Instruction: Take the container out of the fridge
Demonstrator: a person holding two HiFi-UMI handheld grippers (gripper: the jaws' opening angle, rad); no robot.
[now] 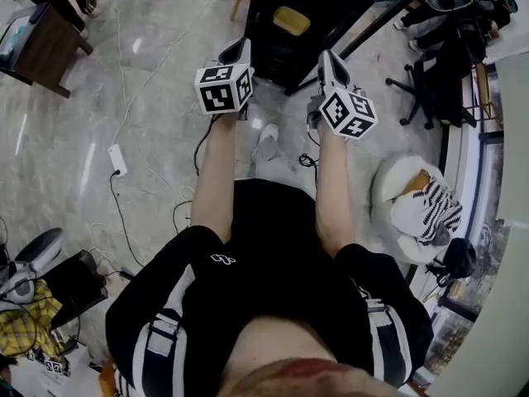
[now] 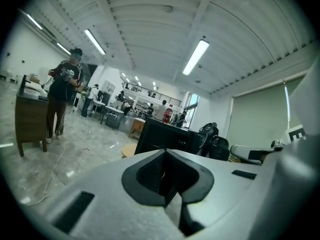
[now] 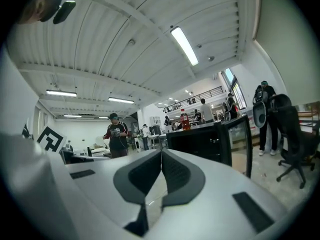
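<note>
One container: a yellowish thing (image 1: 291, 21) shows against the dark body of the fridge. It is probably the container, but I cannot tell whether it lies inside or on top.
Fridge: a low black cabinet (image 1: 273, 56) standing on the floor (image 1: 149, 73), straight in front of the person, just beyond both gripper tips.
Door: in the right gripper view a glass door (image 3: 239, 144) at the fridge's side seems to stand open, though I am not sure.
Left hand-held gripper: its jaws (image 2: 165, 176) are pressed together with nothing between them. It is held in the air and points at the fridge without touching it.
Right hand-held gripper: its jaws (image 3: 161, 176) are also pressed together and empty. It is level with the left one and near the fridge front.
Step in hand: by my judgement this is the approach. Nothing is grasped and the container is not yet taken out.
Next move: one gripper must spread its jaws and reach to the container. If the door is in fact closed, the other must pull it open first.
</note>
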